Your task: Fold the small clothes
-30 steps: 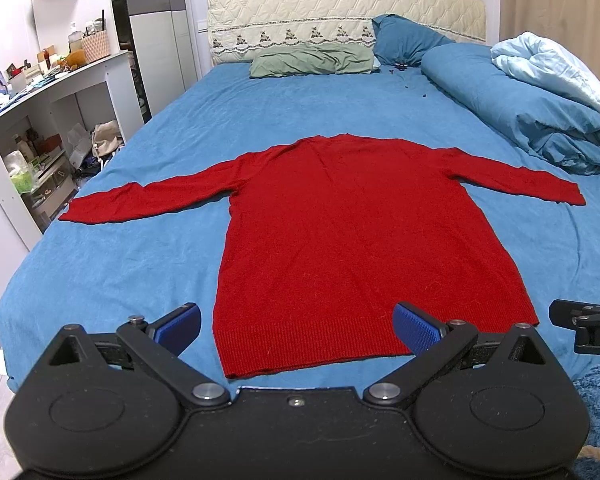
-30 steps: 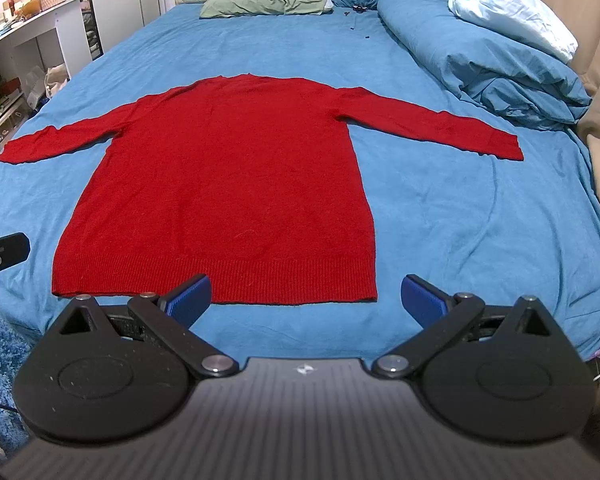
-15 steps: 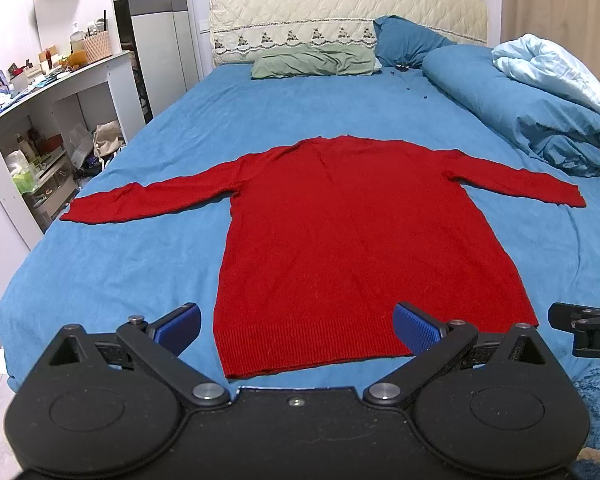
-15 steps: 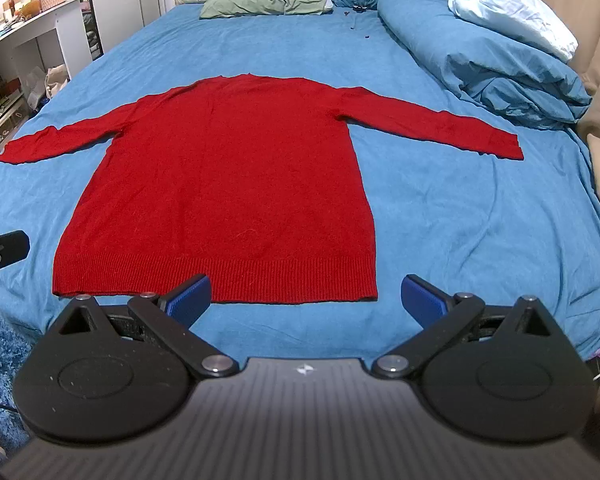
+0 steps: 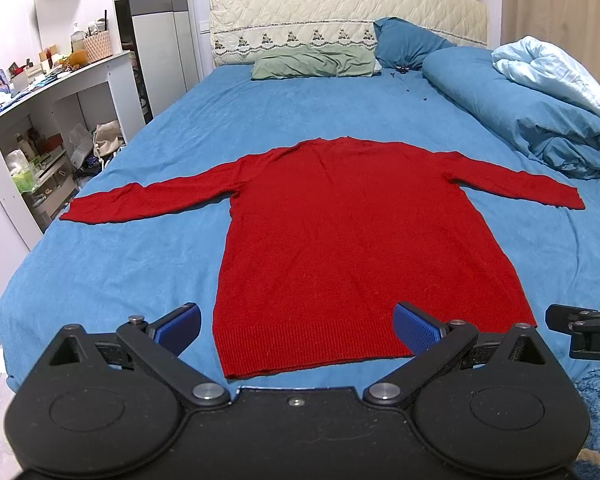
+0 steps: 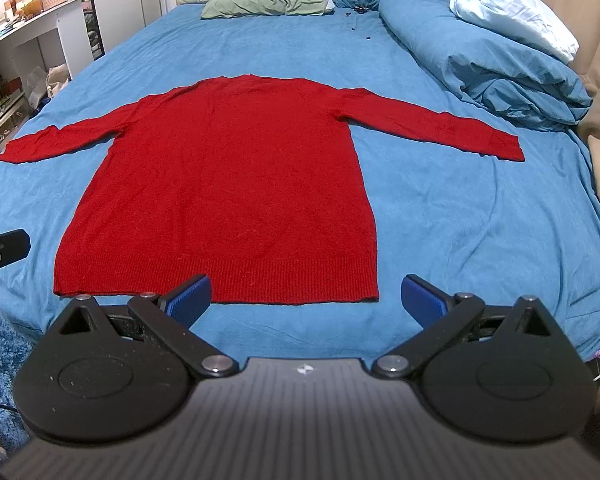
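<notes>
Two grippers hover at the foot of the bed [image 5: 148, 152], holding nothing: the left gripper [image 5: 296, 326] and the right gripper [image 6: 306, 296] both have their blue fingers [image 6: 190, 298] spread wide. Just beyond them, a red sweater [image 5: 340, 240] lies flat on the blue sheet, hem nearest, sleeves outstretched. Farther back sit a green pillow [image 5: 316, 62] and a rolled duvet [image 6: 484, 52].
</notes>
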